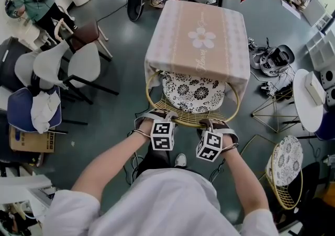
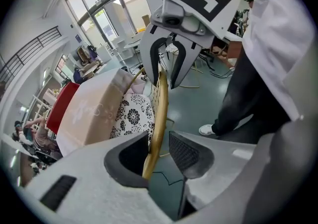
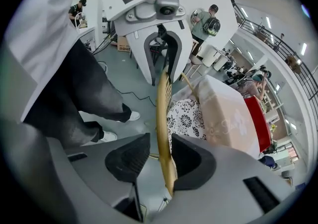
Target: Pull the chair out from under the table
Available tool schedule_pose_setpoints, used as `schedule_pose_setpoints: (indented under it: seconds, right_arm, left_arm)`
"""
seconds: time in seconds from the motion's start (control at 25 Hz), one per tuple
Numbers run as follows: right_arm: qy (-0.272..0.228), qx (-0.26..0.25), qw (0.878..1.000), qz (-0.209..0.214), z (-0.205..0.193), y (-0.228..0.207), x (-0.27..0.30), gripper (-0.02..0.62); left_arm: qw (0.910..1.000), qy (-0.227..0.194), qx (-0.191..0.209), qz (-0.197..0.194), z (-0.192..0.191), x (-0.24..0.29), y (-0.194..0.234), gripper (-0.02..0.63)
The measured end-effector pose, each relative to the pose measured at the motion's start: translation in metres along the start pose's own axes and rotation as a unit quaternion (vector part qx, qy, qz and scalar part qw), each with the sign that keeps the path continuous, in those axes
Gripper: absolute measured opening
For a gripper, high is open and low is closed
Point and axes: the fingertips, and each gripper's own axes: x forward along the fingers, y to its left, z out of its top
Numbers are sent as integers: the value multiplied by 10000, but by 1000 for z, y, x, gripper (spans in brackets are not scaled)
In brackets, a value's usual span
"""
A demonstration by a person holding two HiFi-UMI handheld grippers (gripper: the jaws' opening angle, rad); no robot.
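Both wide open: left gripper (image 2: 159, 151) and right gripper (image 3: 160, 156) straddle the gold back rail (image 1: 189, 123) of the chair (image 1: 193, 93), not clamping. It's tucked under the table (image 1: 196, 36).

Grey floor (image 1: 123, 65) is bearing the clothed table (image 1: 196, 41) and the chair (image 1: 193, 93) tucked beneath its near edge; cables (image 1: 264, 89) are lying right.
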Motion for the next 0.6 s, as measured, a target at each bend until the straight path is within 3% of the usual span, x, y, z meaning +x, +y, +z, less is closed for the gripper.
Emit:
schedule_pose_setpoints:
  seconds: [0.16,0.28,0.6]
  right_arm:
    - [123,-273,9996,9,-1,-2,10,70]
    - [261,-556,9981,-2,-1,0,14,38]
    - [330,-612,9976,-18,0,-1,15,31]
  left_arm:
    - [9997,73,221,-64,-1,4,1,129]
    - [9992,196,330,-130,-2,6,2,92]
    - [9965,375,734,-122,-3,8,1,75]
